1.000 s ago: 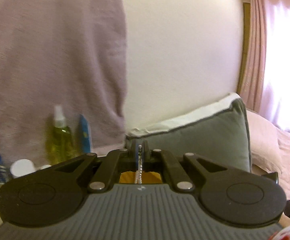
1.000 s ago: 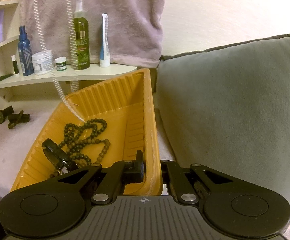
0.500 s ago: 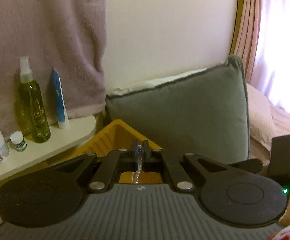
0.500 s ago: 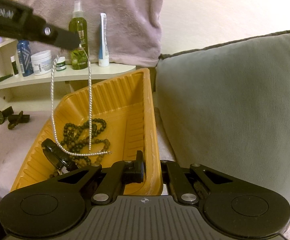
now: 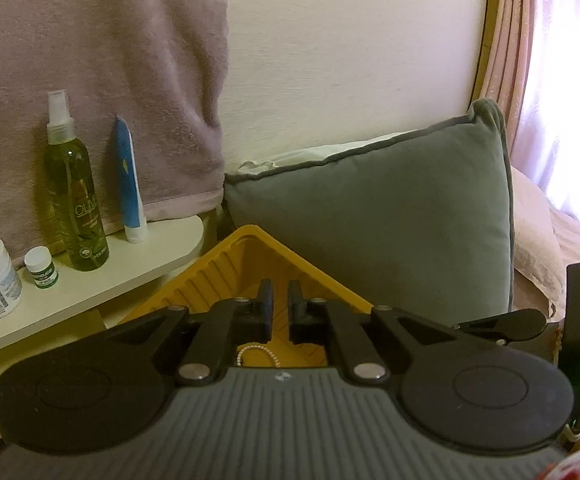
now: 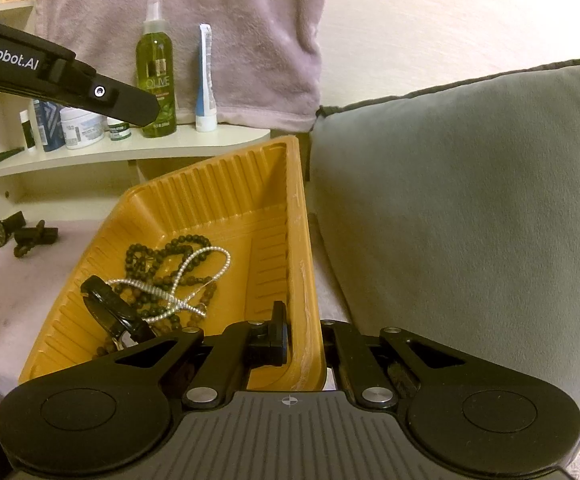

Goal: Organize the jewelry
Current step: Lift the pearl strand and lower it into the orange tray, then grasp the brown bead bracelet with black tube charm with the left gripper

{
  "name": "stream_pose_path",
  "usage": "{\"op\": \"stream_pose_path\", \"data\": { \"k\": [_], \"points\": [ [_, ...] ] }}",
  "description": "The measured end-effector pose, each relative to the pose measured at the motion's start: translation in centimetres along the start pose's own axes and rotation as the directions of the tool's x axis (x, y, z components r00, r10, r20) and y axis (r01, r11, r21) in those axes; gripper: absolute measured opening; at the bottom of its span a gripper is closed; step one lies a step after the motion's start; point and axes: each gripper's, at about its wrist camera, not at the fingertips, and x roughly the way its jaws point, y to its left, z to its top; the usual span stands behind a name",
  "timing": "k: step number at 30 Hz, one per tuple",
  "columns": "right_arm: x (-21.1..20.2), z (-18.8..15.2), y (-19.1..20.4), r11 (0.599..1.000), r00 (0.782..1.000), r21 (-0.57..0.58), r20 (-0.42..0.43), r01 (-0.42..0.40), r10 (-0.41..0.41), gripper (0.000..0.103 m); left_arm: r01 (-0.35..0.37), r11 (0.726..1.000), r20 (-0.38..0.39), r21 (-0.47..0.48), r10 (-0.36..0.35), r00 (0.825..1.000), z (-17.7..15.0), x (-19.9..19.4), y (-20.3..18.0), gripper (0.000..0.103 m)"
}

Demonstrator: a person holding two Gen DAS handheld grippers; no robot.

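A yellow ribbed tray [image 6: 225,200] sits on the bed. In it lie a dark bead necklace [image 6: 145,256], a silver chain [image 6: 193,276] on top of the beads, and a black watch [image 6: 109,312]. My right gripper [image 6: 302,332] is shut on the tray's right rim. My left gripper [image 5: 278,300] is open a little and empty, above the tray [image 5: 225,276]; the chain [image 5: 255,354] shows below its fingers. The left gripper also shows in the right wrist view [image 6: 145,108], held above the tray's far left.
A grey pillow [image 6: 470,208] leans right of the tray. A white shelf [image 6: 129,152] behind holds an olive spray bottle [image 6: 155,72], a tube [image 6: 205,80] and jars. A mauve towel [image 6: 193,8] hangs behind. Dark jewelry pieces [image 6: 17,234] lie on the bed at left.
My left gripper lowered the silver chain over the tray, opened and let it go. The chain now lies on the beads. My right gripper has held the tray rim throughout.
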Motion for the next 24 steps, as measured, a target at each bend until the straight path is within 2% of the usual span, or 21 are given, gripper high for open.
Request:
{"op": "stream_pose_path", "data": {
  "k": [7,10,13,16,18,24],
  "points": [
    [0.0,0.0,0.0,1.000,1.000,0.000,-0.001,0.000,0.000,0.004,-0.036,0.999,0.032,-0.025,0.037,0.999,-0.2,-1.1,0.9,0.006],
    [0.1,0.0,0.0,1.000,1.000,0.001,-0.002,0.000,0.000,0.004,-0.082,0.995,0.073,-0.064,0.087,0.994,-0.5,-2.7,2.2,0.006],
    [0.1,-0.1,-0.1,1.000,1.000,0.000,-0.003,-0.001,0.001,0.004,-0.154,0.982,0.106,-0.112,0.166,0.980,-1.1,-4.8,4.1,0.006],
    [0.2,-0.1,-0.1,1.000,1.000,0.000,-0.004,0.002,-0.002,0.004,-0.256,0.954,0.125,-0.157,0.276,0.953,-2.1,-7.3,6.6,0.006],
    [0.2,-0.1,-0.1,1.000,1.000,-0.002,-0.005,0.002,-0.002,0.004,-0.338,0.925,0.121,-0.175,0.361,0.925,-3.1,-8.8,8.3,0.006],
    [0.3,-0.2,0.0,1.000,1.000,-0.009,-0.007,0.002,-0.002,0.004,-0.496,0.827,0.047,-0.264,0.525,0.850,-7.2,-12.6,13.8,0.006]
  ]
}}
